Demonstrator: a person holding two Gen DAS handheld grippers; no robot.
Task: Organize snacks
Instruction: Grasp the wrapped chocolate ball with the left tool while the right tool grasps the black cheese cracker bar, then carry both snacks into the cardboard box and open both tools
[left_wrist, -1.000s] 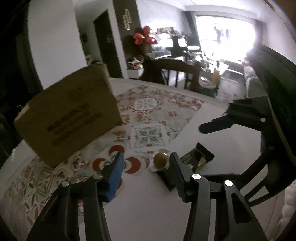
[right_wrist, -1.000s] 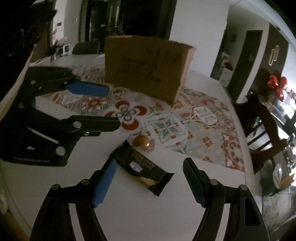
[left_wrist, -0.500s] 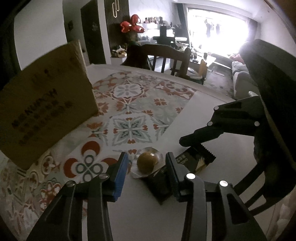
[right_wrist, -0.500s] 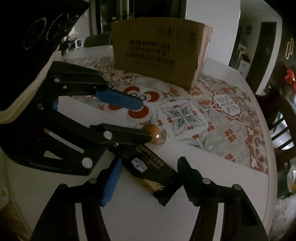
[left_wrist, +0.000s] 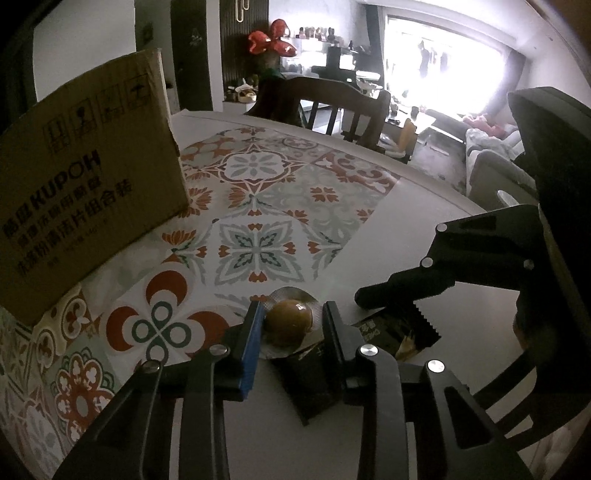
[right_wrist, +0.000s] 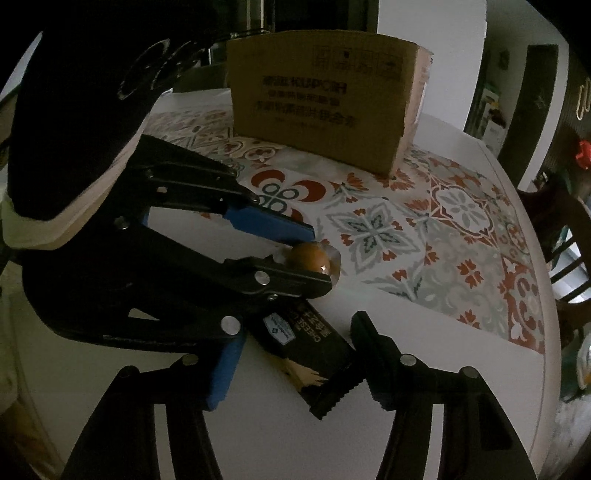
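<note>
A round brown snack (left_wrist: 290, 321) in a clear wrapper lies at the edge of the patterned mat (left_wrist: 258, 206). My left gripper (left_wrist: 291, 308) straddles it with its jaws closing; the blue pad is at the wrapper and a thin gap remains on the other side. The right wrist view shows the same snack (right_wrist: 310, 256) between the left gripper's (right_wrist: 319, 258) fingers. A black snack packet (right_wrist: 303, 343) lies slantwise on the white table (right_wrist: 424, 350) between the closing jaws of my right gripper (right_wrist: 299, 332), one corner at the black finger. One right finger (left_wrist: 399, 288) reaches over the packet (left_wrist: 402, 332).
A brown cardboard box (left_wrist: 85, 192) stands on the mat at the far left, and in the right wrist view the box (right_wrist: 325, 103) is straight ahead. A dark wooden chair (left_wrist: 332, 99) is beyond the table. The table's curved edge (right_wrist: 550, 332) runs along the right.
My left gripper came down and forward over the round snack and narrowed around it. My right gripper's jaws narrowed around the black packet. Both snacks stay on the table.
</note>
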